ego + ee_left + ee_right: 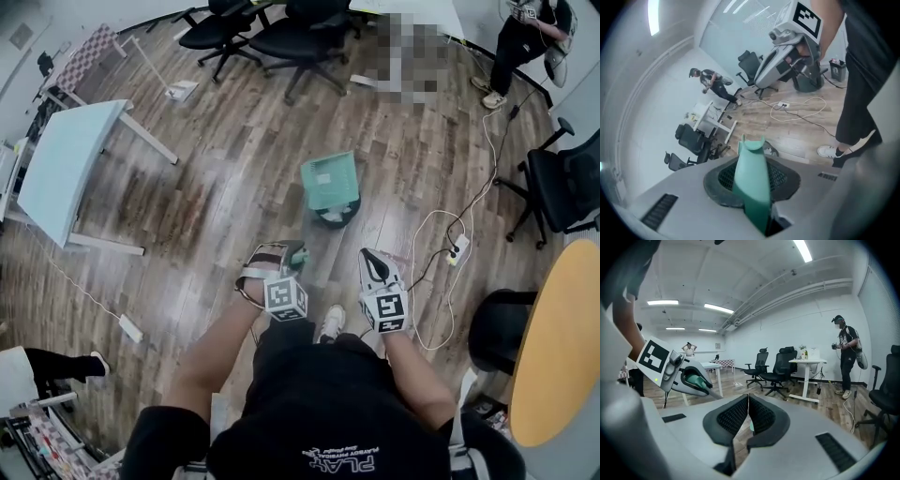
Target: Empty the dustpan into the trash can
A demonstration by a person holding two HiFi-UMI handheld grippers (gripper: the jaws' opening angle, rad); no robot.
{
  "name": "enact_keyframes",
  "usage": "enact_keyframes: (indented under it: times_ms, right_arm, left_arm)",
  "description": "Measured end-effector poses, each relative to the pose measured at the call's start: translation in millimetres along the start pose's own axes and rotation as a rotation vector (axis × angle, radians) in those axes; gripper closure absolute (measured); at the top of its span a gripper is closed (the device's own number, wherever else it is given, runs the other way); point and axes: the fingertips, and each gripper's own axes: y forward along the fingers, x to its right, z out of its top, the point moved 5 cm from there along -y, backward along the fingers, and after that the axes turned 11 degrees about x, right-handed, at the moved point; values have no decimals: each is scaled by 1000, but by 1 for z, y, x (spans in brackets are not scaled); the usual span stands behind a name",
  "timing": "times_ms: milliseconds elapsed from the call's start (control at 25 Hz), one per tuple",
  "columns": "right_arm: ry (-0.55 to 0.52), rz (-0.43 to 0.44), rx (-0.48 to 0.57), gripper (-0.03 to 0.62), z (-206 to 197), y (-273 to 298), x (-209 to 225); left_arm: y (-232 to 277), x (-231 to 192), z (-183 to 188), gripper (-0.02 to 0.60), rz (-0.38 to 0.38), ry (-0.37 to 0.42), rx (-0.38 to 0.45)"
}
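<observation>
Left gripper [284, 255] is clamped on the teal dustpan handle [752, 173]. The handle runs right up between the pads, and its forked tip sticks out past them. I can't make out the pan part itself in any view, just the handle. From the right gripper view you can also see a bit of teal tucked in the left one's jaws. Right gripper [748, 401] has its fingers pressed together with nothing in them, and it sits level beside the left one, close in front of the person's legs. The teal trash can [330, 181] stands on the wood floor [216, 187] a little ahead of both grippers, nothing touching it. A white cable with a power strip [457, 248] lies off to the right.
</observation>
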Motion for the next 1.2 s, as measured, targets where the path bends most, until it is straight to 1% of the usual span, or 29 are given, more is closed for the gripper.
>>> enact_keyframes:
  times_ms: [40,120,400,440,520,600,680,800,920,1000,1200]
  right_arm:
    - [-1,3,0,569,1,3,0]
    - [-1,10,0,569,3,8,-1]
    - [-6,21,-8,569,11,34,1]
    - [-7,21,-8,569,12,40,1]
    - [-9,25,-9,569,15,53,2]
    - [-10,34,-17,569,15,66,1]
    - [-11,48,-21,569,16,80,-1]
    - [-17,71,-15,569,22,105,-8]
    - [-26,93,-9,569,28,132,-15]
    - [-33,105,-7,569,32,149,-19]
    - [-44,116,-7,569,37,185,-30]
  left_arm:
    - [0,-5,-3,482,16,-50,1]
    - [-2,-16,-12,482,43,-176,11]
    - [-13,-45,-49,480,137,-682,59]
    - [-15,-50,-53,481,152,-740,65]
    - [-20,-60,-61,481,182,-832,75]
    - [-24,-71,-69,482,210,-896,86]
    - [-30,-81,-76,482,242,-944,99]
    - [-41,-102,-93,482,312,-1025,111]
    - [-49,-120,-118,482,384,-1098,104]
    - [-49,-130,-134,482,405,-1122,91]
    - [-35,-151,-177,482,416,-1147,13]
